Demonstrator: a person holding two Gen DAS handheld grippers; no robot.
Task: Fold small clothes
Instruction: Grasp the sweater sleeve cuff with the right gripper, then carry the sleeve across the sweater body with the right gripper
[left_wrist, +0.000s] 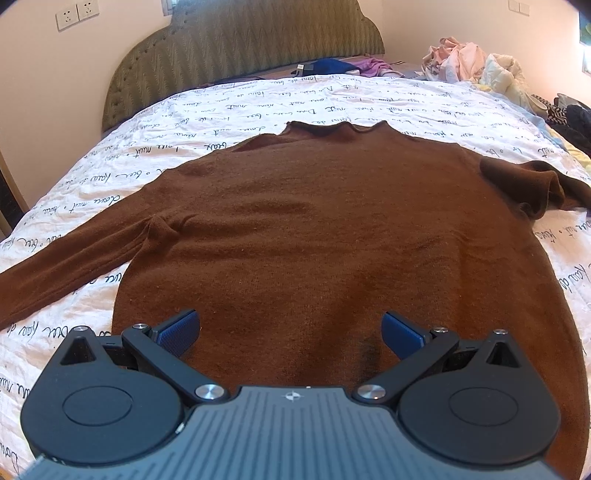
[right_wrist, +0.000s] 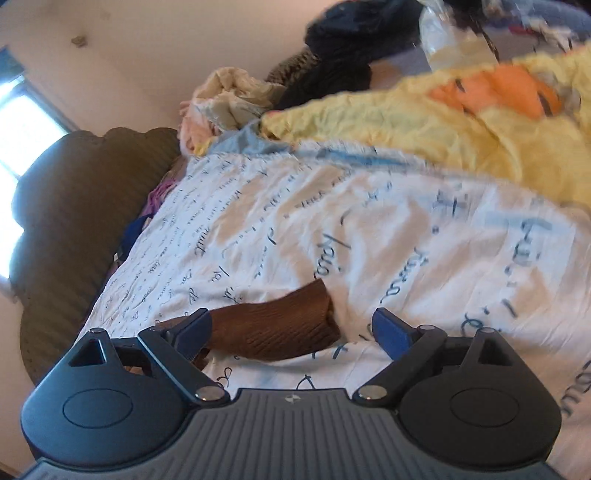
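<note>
A brown long-sleeved sweater lies flat on the bed, collar at the far end. Its left sleeve stretches out to the left; its right sleeve is bunched at the right. My left gripper is open and empty, hovering over the sweater's lower hem. My right gripper is open and empty, just above the brown ribbed sleeve cuff, which lies between its jaws on the sheet.
The bed has a white sheet with script print and an olive headboard. Piles of clothes sit at the far right corner. A yellow blanket and dark clothes lie beyond the right gripper.
</note>
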